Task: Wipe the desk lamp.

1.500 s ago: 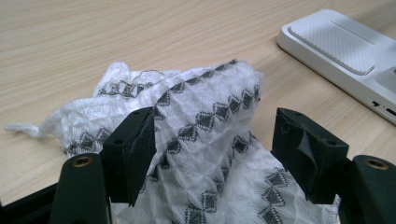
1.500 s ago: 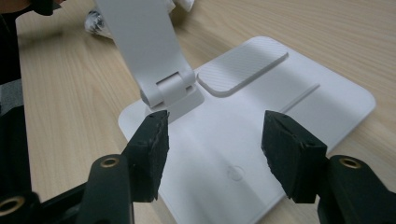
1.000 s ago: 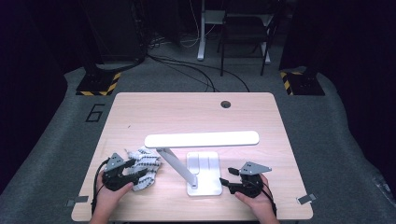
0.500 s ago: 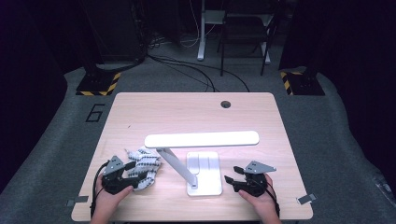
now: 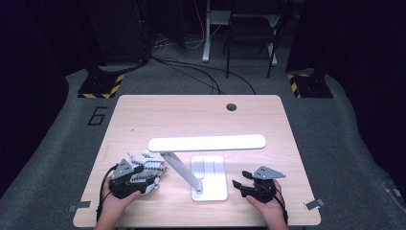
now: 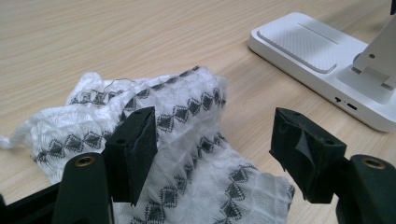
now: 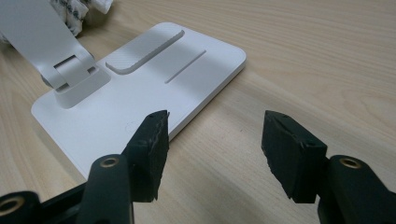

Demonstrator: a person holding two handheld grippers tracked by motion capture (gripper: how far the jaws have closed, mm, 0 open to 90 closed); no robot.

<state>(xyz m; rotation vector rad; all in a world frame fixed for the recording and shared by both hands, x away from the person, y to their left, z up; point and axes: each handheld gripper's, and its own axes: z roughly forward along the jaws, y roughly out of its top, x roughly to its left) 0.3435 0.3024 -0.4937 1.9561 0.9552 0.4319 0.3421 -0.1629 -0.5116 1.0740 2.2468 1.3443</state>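
Both sets of jaws wide w/ nothing held, left gripper (image 6: pixel 212 140) over patterned cloth (image 6: pixel 187 154) at near-left of table (image 5: pixel 201 108), right gripper (image 7: pixel 215 149) just beside lamp base (image 7: pixel 140 93): risk of snagging only top fold, or nudging lamp.

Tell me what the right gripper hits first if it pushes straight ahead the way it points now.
Most likely the white lamp base: the open right gripper points at its near edge, with bare table ahead of its other jaw. Depth is hard to judge.
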